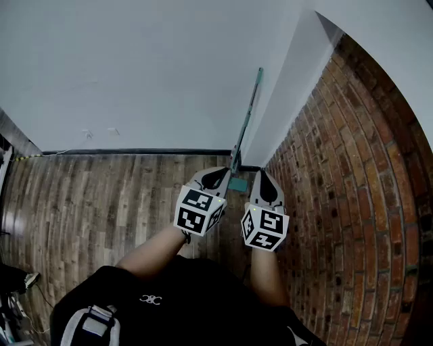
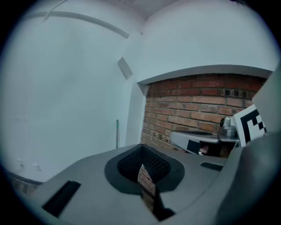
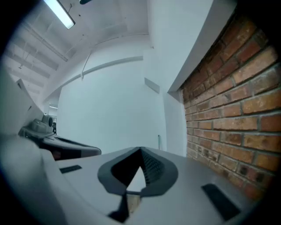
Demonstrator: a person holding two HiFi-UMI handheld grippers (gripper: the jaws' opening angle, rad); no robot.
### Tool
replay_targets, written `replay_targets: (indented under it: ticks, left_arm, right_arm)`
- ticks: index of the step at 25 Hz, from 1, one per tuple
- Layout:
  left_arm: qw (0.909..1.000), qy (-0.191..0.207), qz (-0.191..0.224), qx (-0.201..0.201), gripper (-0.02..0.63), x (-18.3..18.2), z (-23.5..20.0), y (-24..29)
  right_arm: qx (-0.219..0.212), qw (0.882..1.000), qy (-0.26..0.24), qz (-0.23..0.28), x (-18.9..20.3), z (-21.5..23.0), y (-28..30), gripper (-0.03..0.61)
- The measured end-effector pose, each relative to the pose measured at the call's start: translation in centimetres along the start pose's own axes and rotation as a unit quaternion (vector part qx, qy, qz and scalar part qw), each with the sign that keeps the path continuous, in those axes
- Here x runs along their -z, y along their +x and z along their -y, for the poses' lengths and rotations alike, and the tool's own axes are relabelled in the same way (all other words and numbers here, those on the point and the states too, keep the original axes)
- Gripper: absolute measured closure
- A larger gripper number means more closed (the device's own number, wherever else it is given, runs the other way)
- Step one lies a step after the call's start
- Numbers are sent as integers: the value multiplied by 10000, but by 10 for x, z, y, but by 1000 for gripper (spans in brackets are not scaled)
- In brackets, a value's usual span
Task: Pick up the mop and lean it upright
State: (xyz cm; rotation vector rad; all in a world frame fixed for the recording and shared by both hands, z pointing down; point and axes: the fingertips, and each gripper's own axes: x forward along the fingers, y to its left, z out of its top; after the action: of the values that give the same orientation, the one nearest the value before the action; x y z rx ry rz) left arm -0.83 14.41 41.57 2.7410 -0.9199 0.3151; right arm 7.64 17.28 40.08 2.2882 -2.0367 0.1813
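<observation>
Even, cool light is reaching you, with a ceiling strip light (image 3: 61, 13) glaring in the right gripper view. Fisheye distortion is bending the brick wall (image 1: 352, 169); dark vignetting is ringing both gripper views, blurring their edges.

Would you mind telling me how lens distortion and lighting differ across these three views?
Head view: fisheye bows the brick wall into a curve; light is even, and the mop reads sharp against the white wall. Left gripper view: dim, bluish, with a dark round vignette. Right gripper view: brighter, a ceiling strip light glares top left.
</observation>
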Motion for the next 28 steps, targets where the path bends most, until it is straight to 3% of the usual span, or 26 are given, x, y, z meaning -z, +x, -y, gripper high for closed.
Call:
replay_targets:
  ticks: [7, 18, 28]
  left_arm:
    - [10000, -25, -18, -67, 618, 1, 3, 7]
    - [9997, -130, -25, -206, 618, 6, 10, 16]
    - [9998, -143, -116, -55, 618, 8, -3, 56]
  right_arm:
    - [-30, 9996, 224, 155, -3, 10, 0, 566]
    - [-165, 9997, 182, -15, 11, 21, -1, 566]
    - [-11, 9998, 167, -118, 19, 39, 29, 566]
